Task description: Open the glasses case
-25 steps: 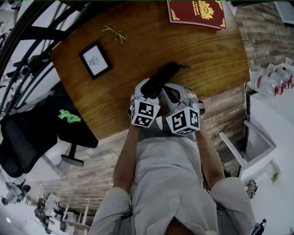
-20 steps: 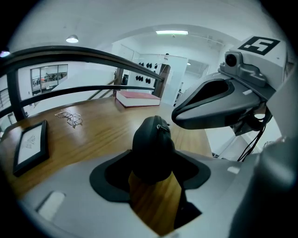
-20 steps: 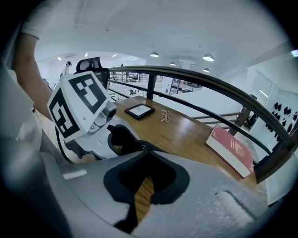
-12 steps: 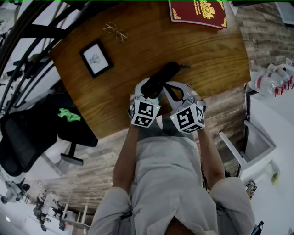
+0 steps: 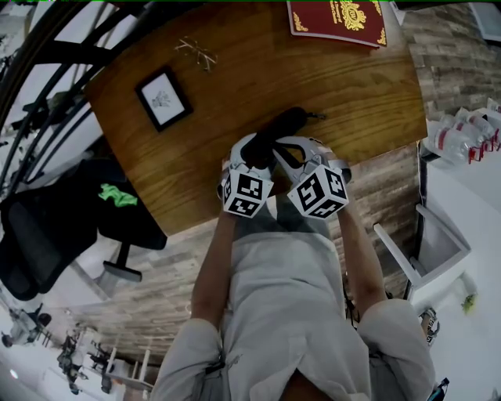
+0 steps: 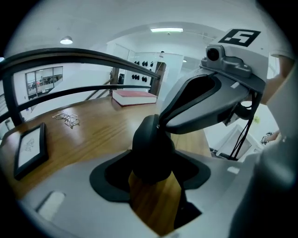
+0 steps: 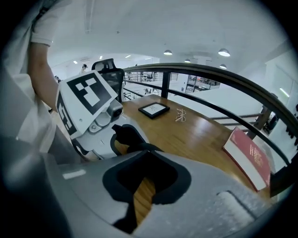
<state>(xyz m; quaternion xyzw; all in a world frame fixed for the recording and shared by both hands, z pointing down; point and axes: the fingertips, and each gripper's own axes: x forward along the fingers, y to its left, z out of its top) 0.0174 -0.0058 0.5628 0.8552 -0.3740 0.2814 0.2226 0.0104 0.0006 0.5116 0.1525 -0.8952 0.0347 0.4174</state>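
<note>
Now the right hand-held gripper (image 7: 143,151) sits higher and closer to the glasses case (image 5: 280,129) than it did a second ago. In the head view its marker cube has shifted up toward the counter (image 5: 352,94) and turned, so it lies just beside the left one. Its jaws are drawn nearly together, with only a thin slit of wood showing between the pads. Their tips rest on the upper edge of the case's near end and appear to pinch it there, though the contact is dark and hard to read.

The left hand-held gripper (image 6: 152,162) has not moved. Its jaws stay clamped on the rounded near end of the case, which fills the gap between the pads in the left gripper view.

The case itself lies where it lay before, a long black shape slanting away from the person across the near half of the counter. Its far end rests on the wood and it looks unopened.

Nothing else on the counter has changed. A small picture frame (image 5: 163,100) lies flat to the left, a pair of eyeglasses (image 5: 196,55) sits beyond it near the far edge, and a red book (image 5: 337,19) is at the far right corner. All three are well apart from the case.
</note>
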